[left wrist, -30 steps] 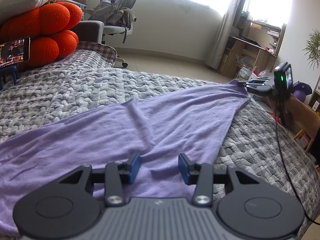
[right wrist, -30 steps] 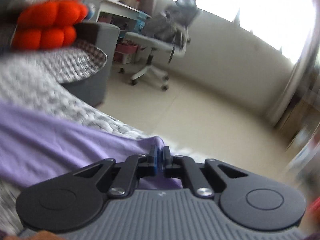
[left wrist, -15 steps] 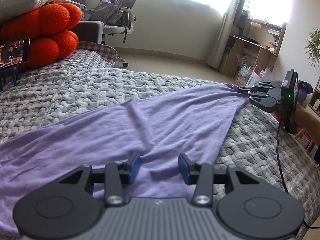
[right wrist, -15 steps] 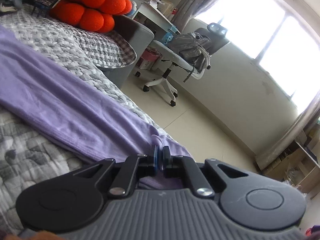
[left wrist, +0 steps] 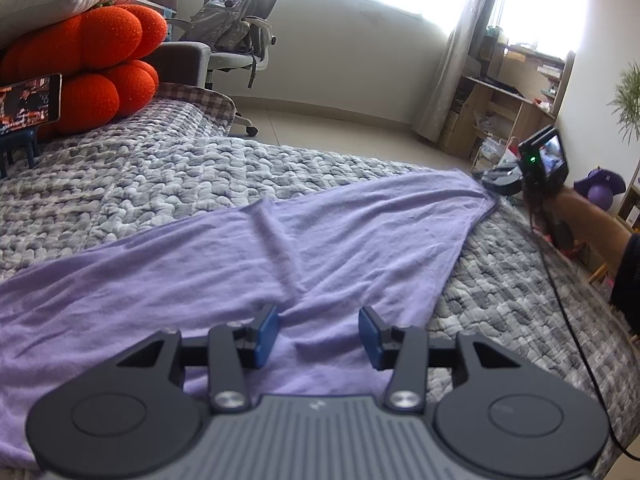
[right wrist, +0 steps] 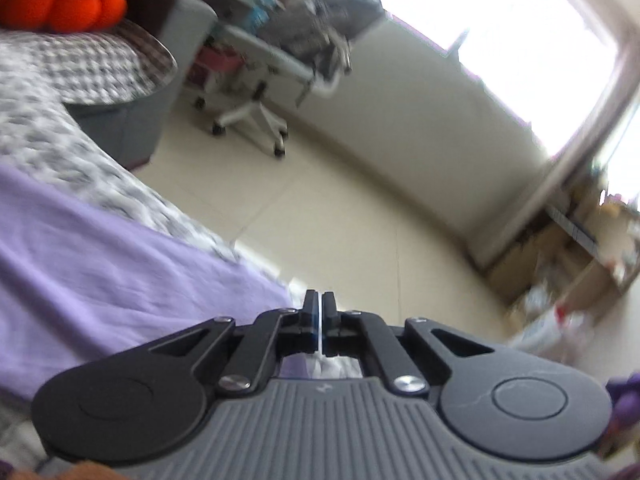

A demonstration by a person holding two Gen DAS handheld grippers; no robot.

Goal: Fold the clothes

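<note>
Lying spread across the grey quilted bed (left wrist: 168, 168), the purple garment (left wrist: 224, 264) is thin, limp knit: light, soft, not fragile, and sure to sag and crease wherever it is not supported. A loose ridge of cloth runs up its middle, and its far corner is drawn out toward the bed's edge. At that corner sits the right gripper (right wrist: 321, 316), fingers clenched together; the right wrist view is blurred, but purple cloth shows just behind the pads, so it probably pinches the corner hem. The left gripper (left wrist: 319, 334) hovers over the garment's near edge with fingers released and nothing between them. A hem or corner is the best hold, since cloth taken mid-panel would only bunch. Clamped thin, the fabric may slip if tugged hard.
</note>
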